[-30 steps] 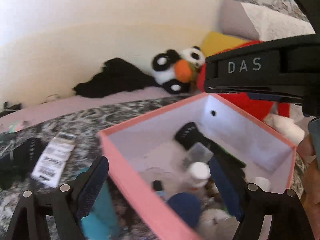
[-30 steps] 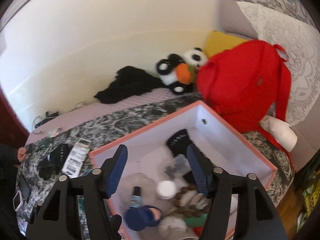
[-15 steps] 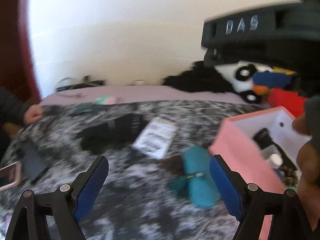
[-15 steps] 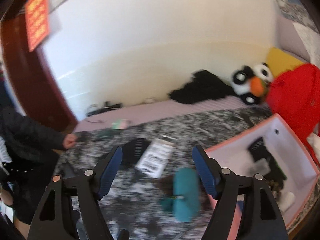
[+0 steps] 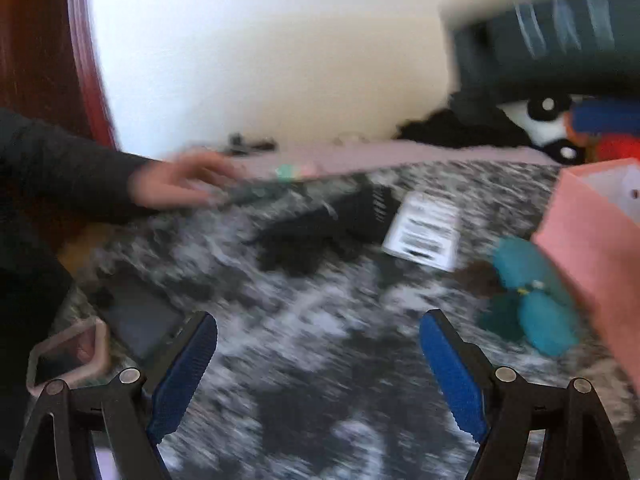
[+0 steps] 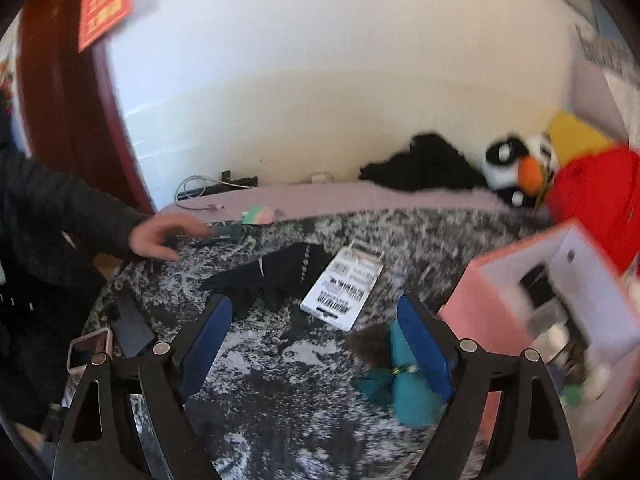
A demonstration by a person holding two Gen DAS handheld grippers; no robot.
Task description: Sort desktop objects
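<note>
Nothing sits between my left gripper (image 5: 318, 354) jaws, which stand spread over the black-and-white patterned desk (image 5: 304, 320). My right gripper (image 6: 316, 330) jaws are opening, also empty, over the same desk. Just beyond them lie black gloves (image 6: 280, 276) touching a white barcode card (image 6: 342, 290). A teal toy (image 6: 404, 384) lies beside the pink box (image 6: 480, 320), partly behind my right jaw; the box holds blurred small items. At the far left edge another person's hand (image 6: 160, 236) reaches onto the desk, near a phone (image 6: 86, 350) and dark case (image 6: 132, 324).
</note>
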